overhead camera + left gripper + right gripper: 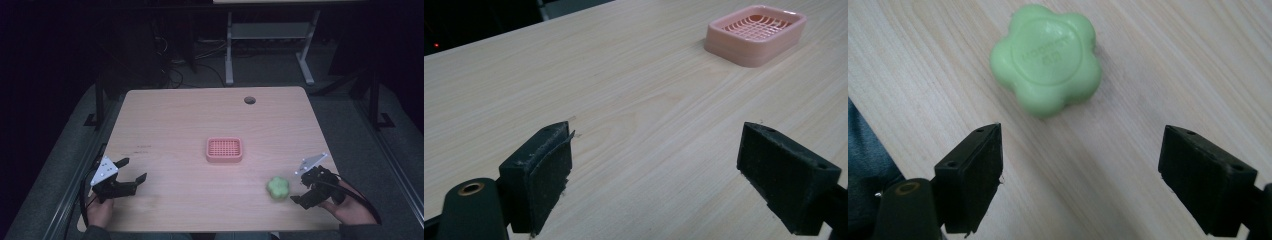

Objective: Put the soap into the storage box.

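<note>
While the right gripper (1080,172) hangs with its jaws spread wide and empty, the green flower-shaped soap (1046,58) lies on the table (170,120) just ahead of its fingertips — the approach step, seemingly. Next, it should advance and straddle the soap. The left gripper (654,170) — wide, empty — faces the pink soap dish (755,34), well beyond its fingers.

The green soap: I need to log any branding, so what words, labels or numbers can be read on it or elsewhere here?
Green soap: raised lettering inside the round stamp on its top, too faint and blurred to read.
Pink soap dish: no text.
Table: no text.
Grippers: no text on either.
</note>
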Motion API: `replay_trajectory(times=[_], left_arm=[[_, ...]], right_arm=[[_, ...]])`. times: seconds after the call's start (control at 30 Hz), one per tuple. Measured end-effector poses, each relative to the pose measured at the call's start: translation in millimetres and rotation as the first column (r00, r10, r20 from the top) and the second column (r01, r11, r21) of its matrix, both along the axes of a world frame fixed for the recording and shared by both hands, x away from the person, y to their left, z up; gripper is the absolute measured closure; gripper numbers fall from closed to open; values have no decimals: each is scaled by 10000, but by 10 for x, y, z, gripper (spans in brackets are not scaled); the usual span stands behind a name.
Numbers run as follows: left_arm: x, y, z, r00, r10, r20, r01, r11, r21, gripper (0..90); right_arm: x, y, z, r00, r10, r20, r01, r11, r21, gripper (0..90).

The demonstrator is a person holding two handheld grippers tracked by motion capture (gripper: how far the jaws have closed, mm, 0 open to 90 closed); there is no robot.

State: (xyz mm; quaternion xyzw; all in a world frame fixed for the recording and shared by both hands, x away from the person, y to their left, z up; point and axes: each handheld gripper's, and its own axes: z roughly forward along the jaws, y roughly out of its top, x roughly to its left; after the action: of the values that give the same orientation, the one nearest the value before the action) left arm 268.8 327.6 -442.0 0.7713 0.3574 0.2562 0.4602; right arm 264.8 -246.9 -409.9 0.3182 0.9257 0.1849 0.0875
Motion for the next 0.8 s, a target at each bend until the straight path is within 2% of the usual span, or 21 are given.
replay_trajectory(times=[0.13, 0.37, 0.5, 0.67, 0.8], left_arm=[[2, -5, 2, 10000, -74, -20, 74, 9999, 118, 141], [6, -2, 4, 10000, -41, 3, 41, 10000, 17, 141], [4, -4, 6, 10000, -63, -34, 63, 10000, 71, 141], [5, -1, 7, 10000, -62, -16, 62, 10000, 51, 141], [4, 0, 7, 10000, -37, -21, 37, 10000, 33, 141]], right_arm=[[22, 86, -3, 9997, 208, -87, -210, 9996, -195, 176], [138, 255, -5, 9970, 742, -228, -753, 9957, -537, 161], [173, 309, -6, 9965, 782, -301, -799, 9948, -632, 155], [233, 402, -56, 9950, 752, -657, -802, 9939, -763, 154], [255, 436, -71, 9956, 696, -630, -739, 9949, -686, 154]])
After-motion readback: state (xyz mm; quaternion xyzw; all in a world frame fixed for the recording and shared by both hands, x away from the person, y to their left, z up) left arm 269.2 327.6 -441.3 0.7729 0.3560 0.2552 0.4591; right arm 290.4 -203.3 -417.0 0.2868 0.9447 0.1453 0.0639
